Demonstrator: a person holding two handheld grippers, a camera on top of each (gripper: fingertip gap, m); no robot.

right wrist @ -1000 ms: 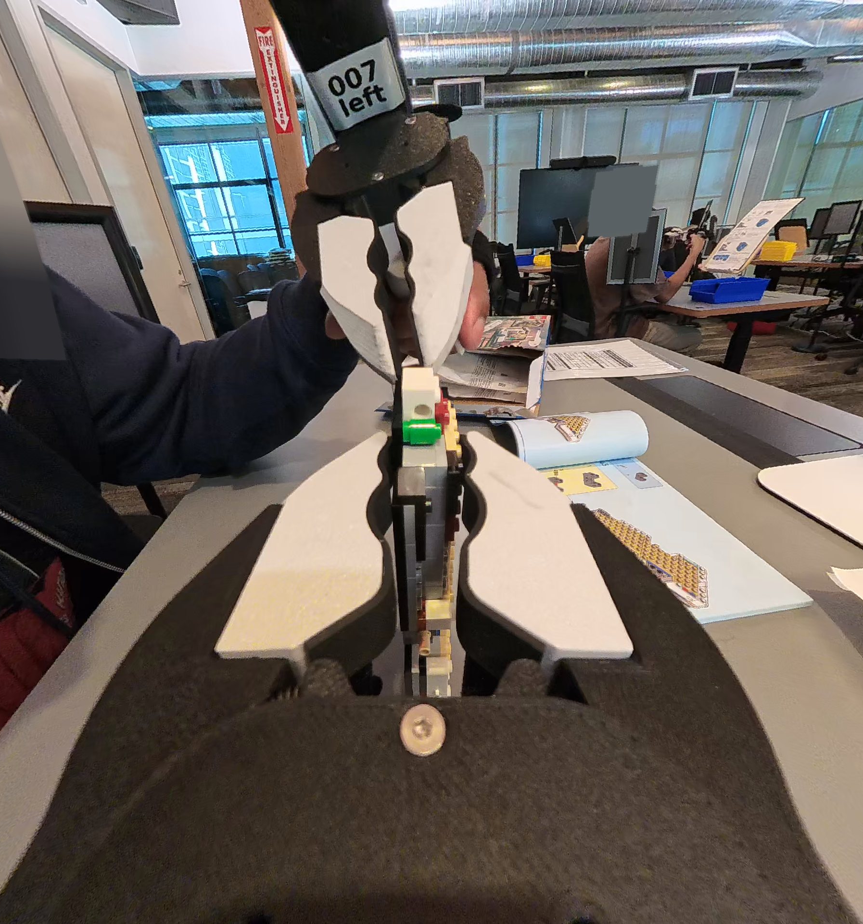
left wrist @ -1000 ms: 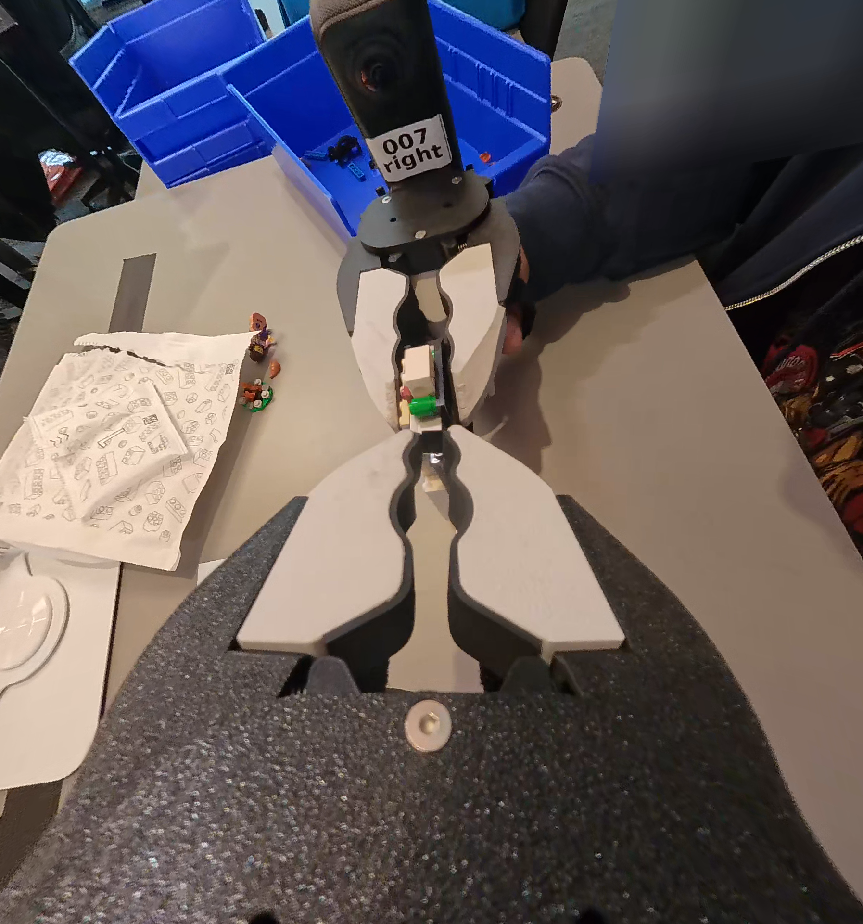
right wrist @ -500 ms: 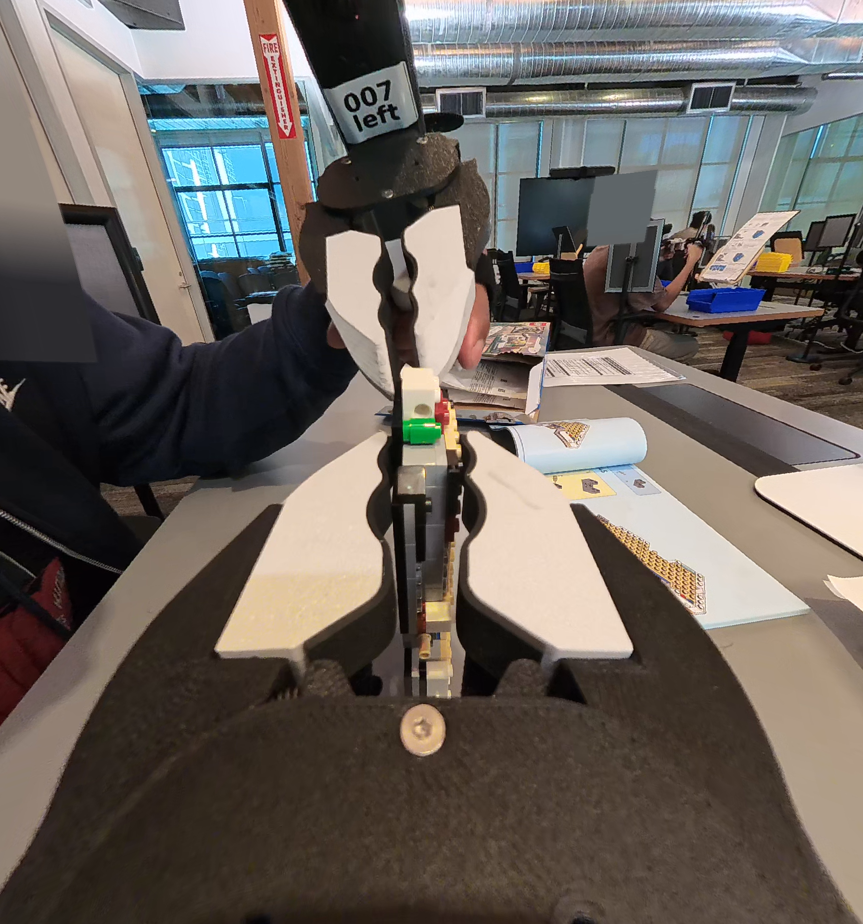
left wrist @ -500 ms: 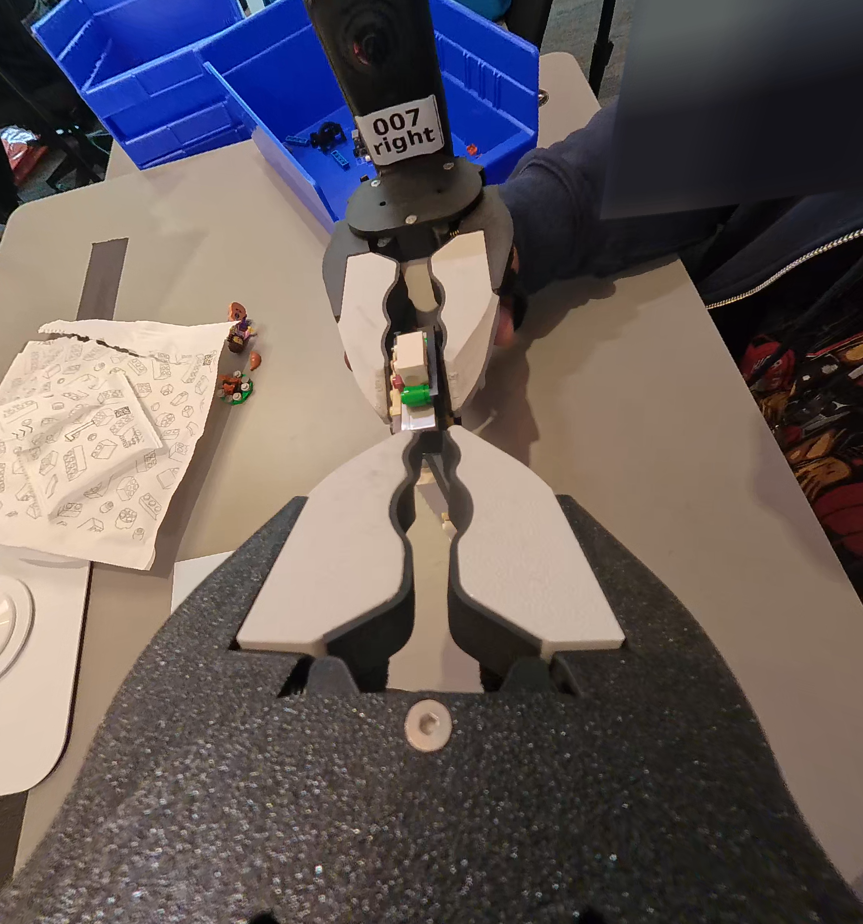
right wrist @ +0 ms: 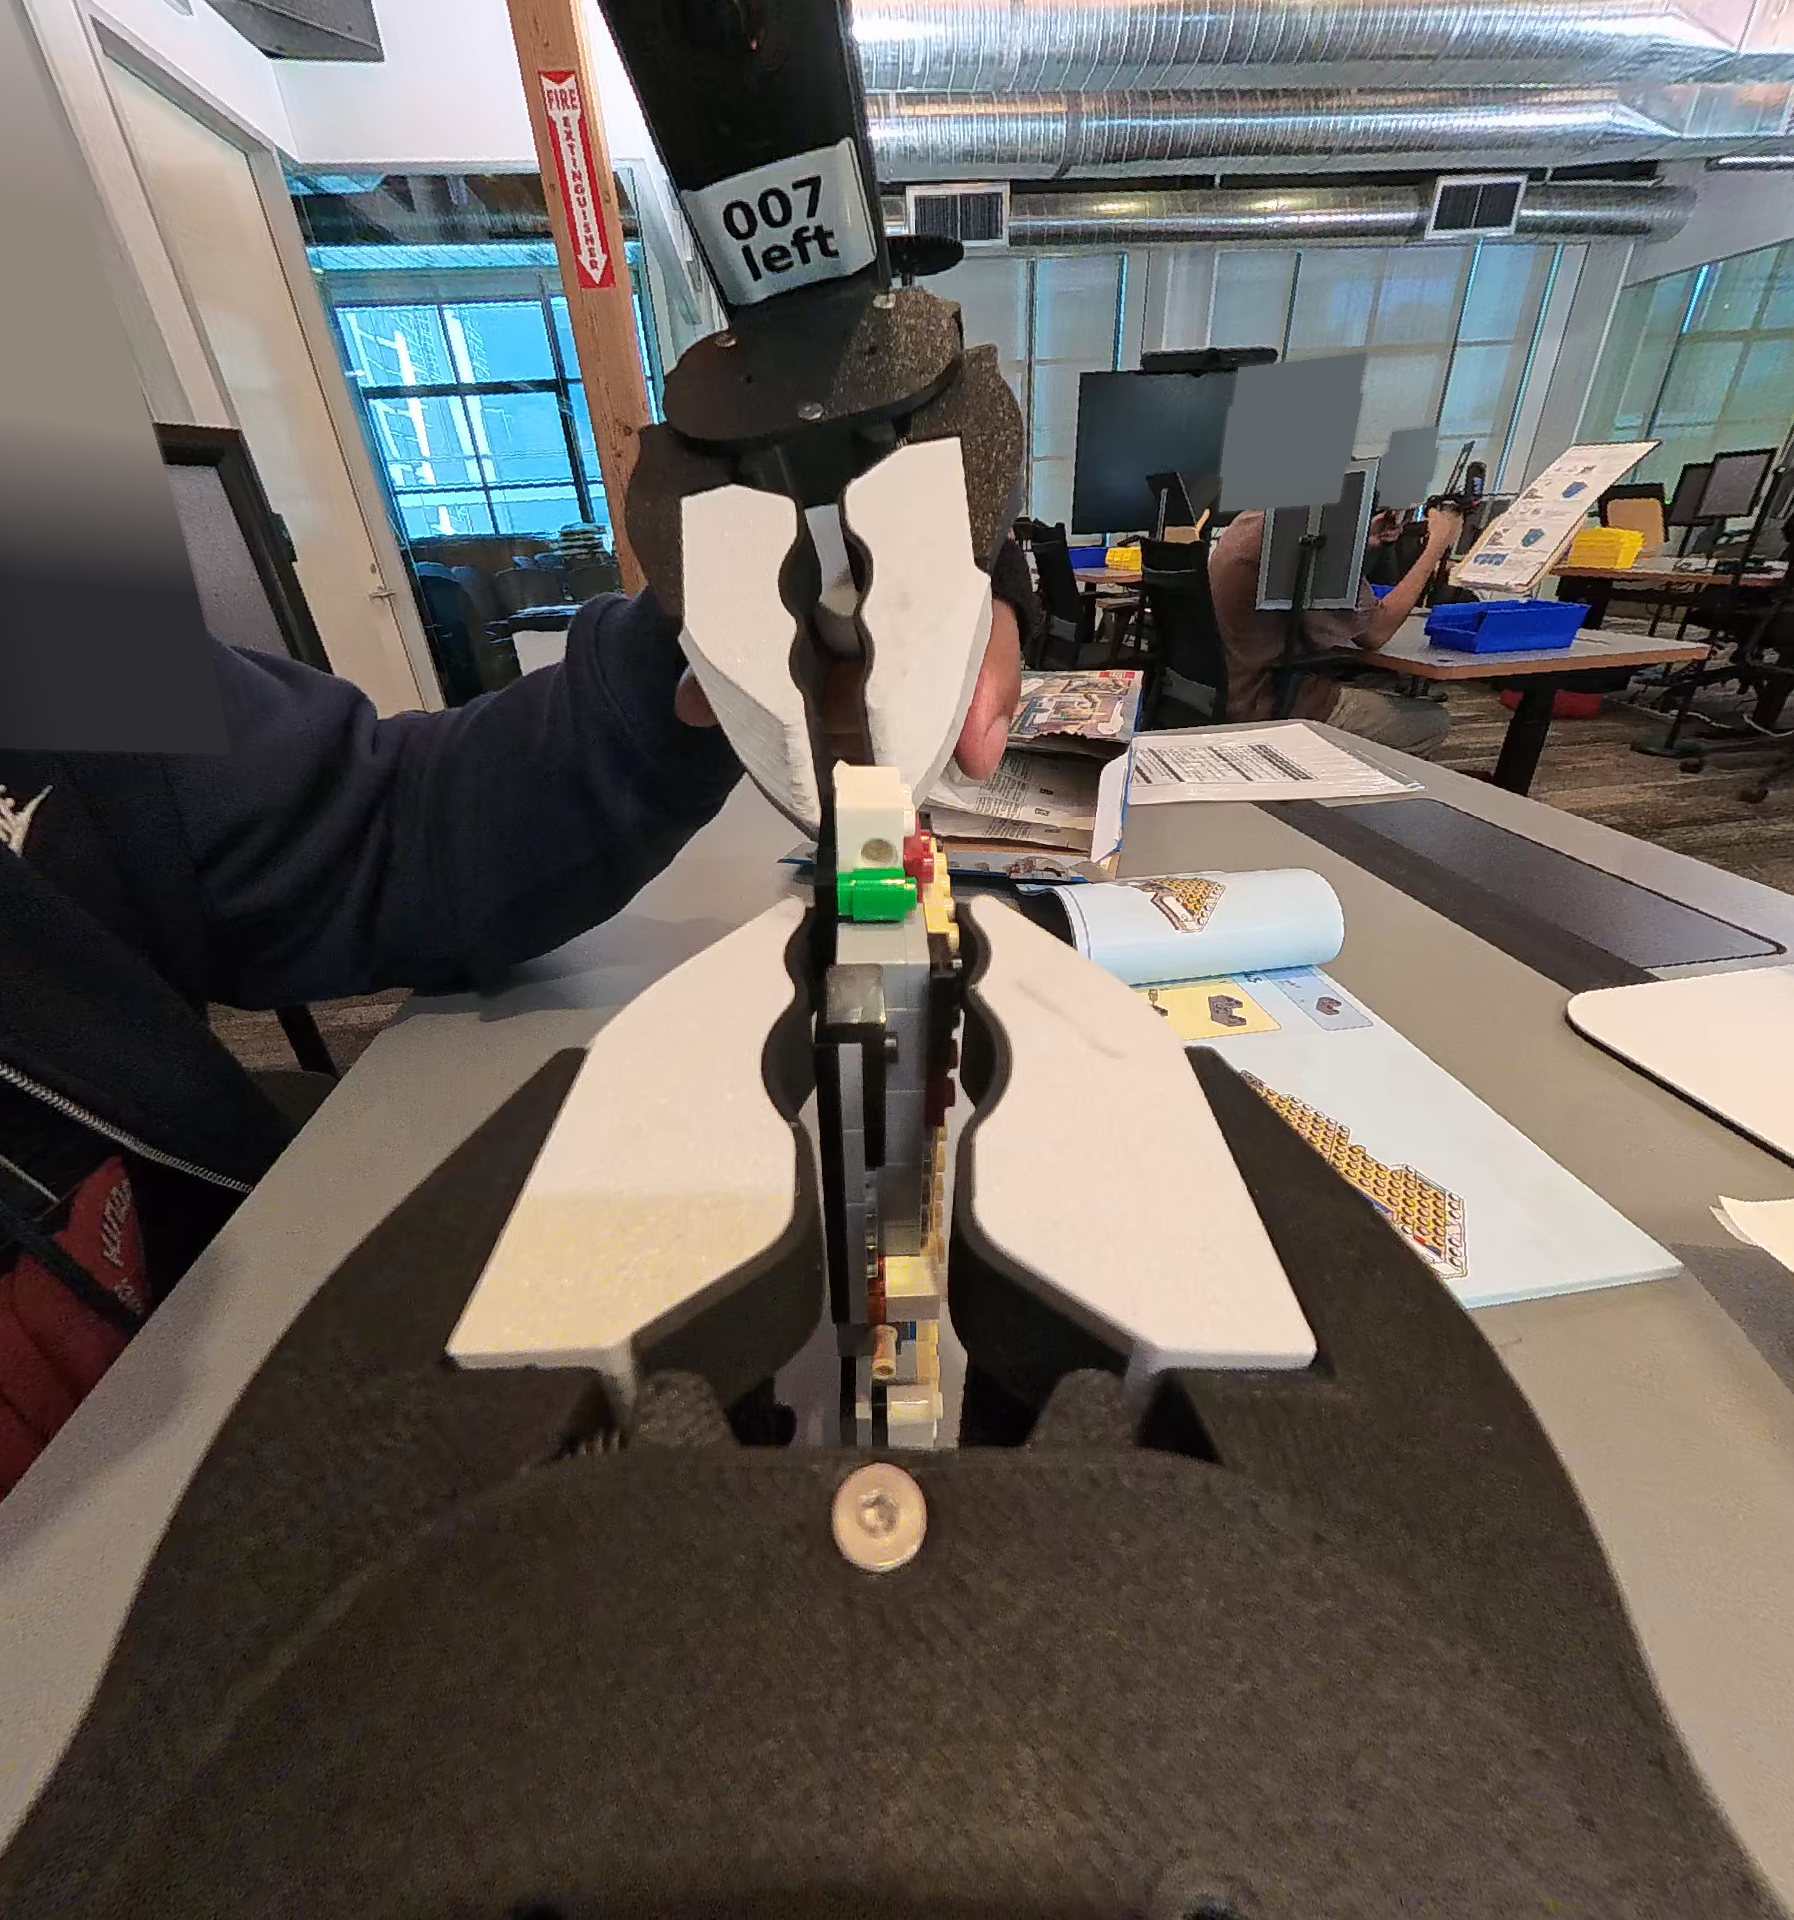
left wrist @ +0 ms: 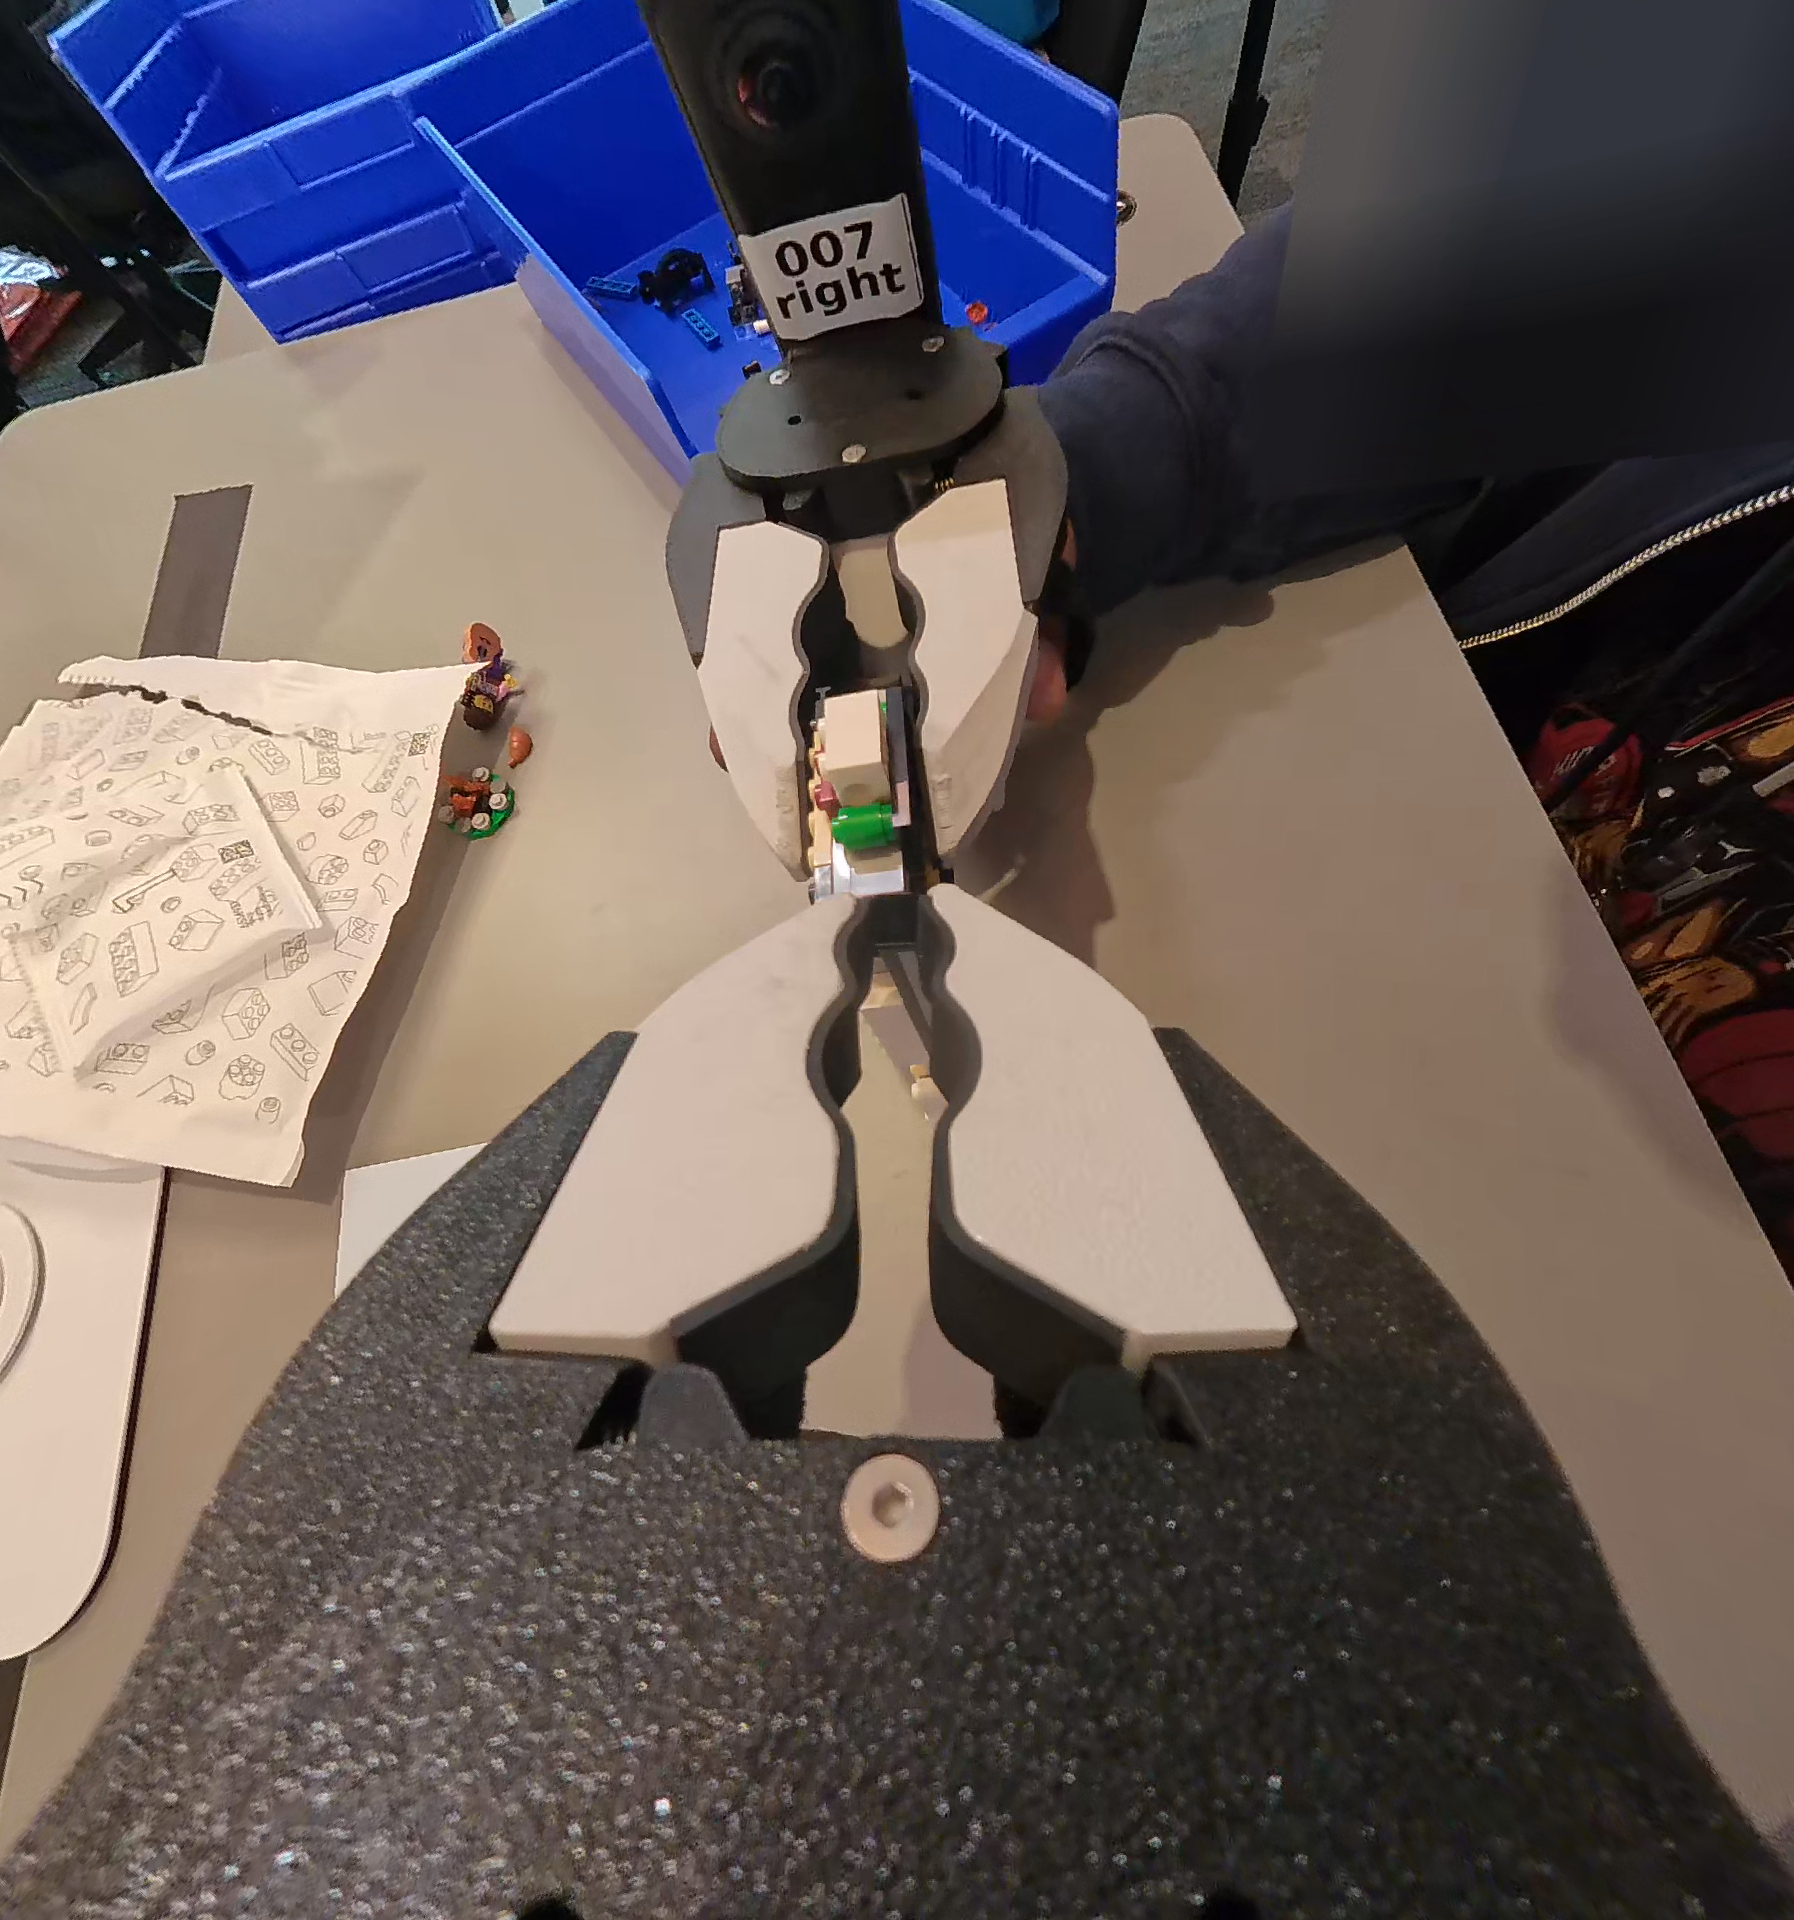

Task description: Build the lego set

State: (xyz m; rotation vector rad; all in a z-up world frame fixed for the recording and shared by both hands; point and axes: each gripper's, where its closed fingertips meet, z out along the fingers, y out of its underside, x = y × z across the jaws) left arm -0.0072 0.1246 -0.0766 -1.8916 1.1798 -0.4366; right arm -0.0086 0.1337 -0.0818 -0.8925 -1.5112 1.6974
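On my worktop (left wrist: 1288, 935): two blue bins (left wrist: 581, 177) holding small parts, a torn printed paper bag (left wrist: 145, 862), small brick figures (left wrist: 477, 748), an open instruction booklet (right wrist: 1319, 1049), a white tray (right wrist: 1724, 1049).

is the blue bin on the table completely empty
No: the blue bin has a few small loose pieces, black and blue among them, lying on its floor near the right gripper.

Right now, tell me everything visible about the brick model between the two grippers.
The brick model is a narrow plastic build, mostly grey and black, with tan, yellow and red studs down one side. A white block and a green piece sit at its far end. It is held off the table, lengthwise between the right gripper's fingers. The left gripper's tips close on a thin black edge at that end.
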